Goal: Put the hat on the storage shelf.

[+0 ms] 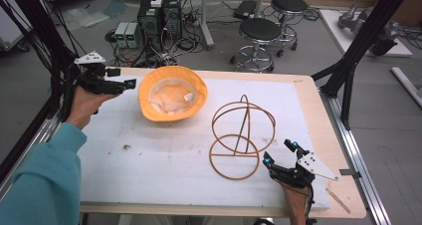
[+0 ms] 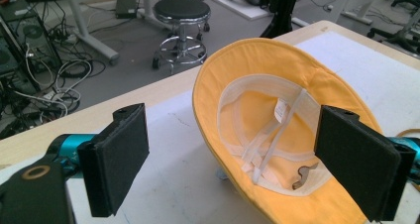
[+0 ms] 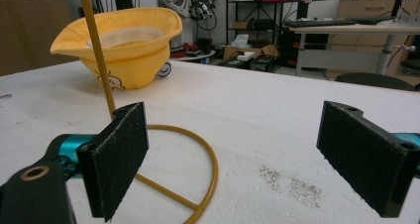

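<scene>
Yellow hat [image 1: 172, 93] crown-down on white mat [image 1: 149, 160], left of wire stand [image 1: 242, 138]. Left gripper [image 1: 130, 83] spread wide at hat's left brim; right gripper [image 1: 280, 153] spread, empty, right of stand's base. Probably best gripped at brim edge, squarely, avoiding inner straps.

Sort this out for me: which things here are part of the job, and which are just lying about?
Likely part of the job:
yellow hat, lying upside down
wire stand
left gripper, open beside the hat
right gripper, open beside the stand

Just lying about:
stools
computer boxes and cables on the floor
</scene>
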